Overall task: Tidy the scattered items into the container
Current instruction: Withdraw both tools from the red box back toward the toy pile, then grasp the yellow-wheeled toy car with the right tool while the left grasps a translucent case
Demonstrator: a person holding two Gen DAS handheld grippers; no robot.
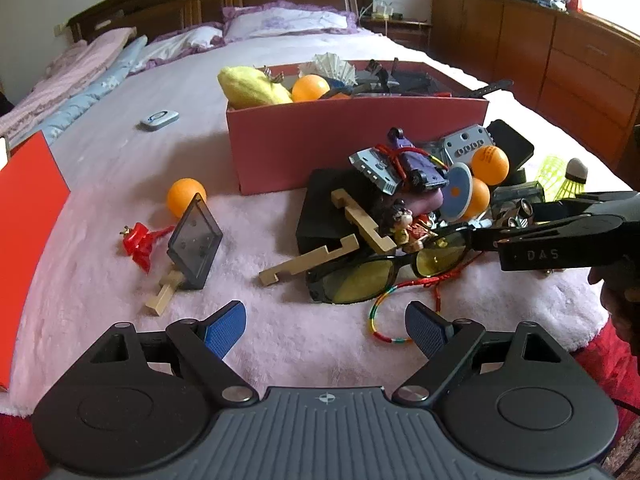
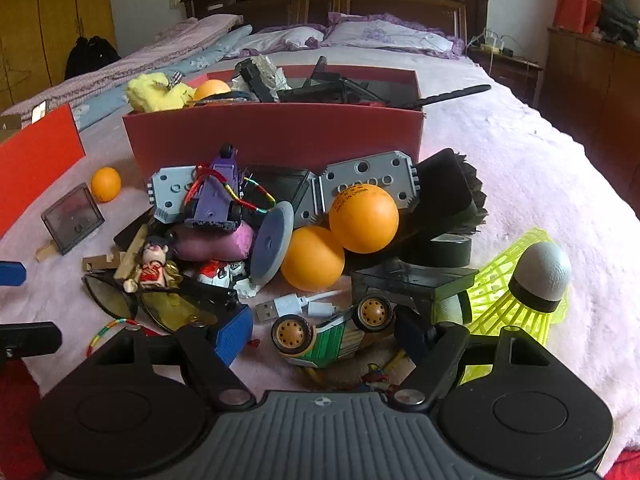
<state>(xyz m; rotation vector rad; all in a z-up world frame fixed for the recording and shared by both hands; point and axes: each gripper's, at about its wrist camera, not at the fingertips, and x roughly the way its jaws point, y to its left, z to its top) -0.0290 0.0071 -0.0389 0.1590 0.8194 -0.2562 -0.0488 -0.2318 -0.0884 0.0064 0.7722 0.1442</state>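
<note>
Right hand-held gripper (image 2: pixel 326 330) astride overturned, crosswise toy car (image 2: pixel 334 330).

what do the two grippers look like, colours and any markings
Both match: the left gripper and right gripper have black linkage arms with silver pivot screws, blue textured pads, and a ribbed grey base with a small crosshair mark. In the left wrist view, the right gripper's black side reads "DAS" in pale letters.
</note>
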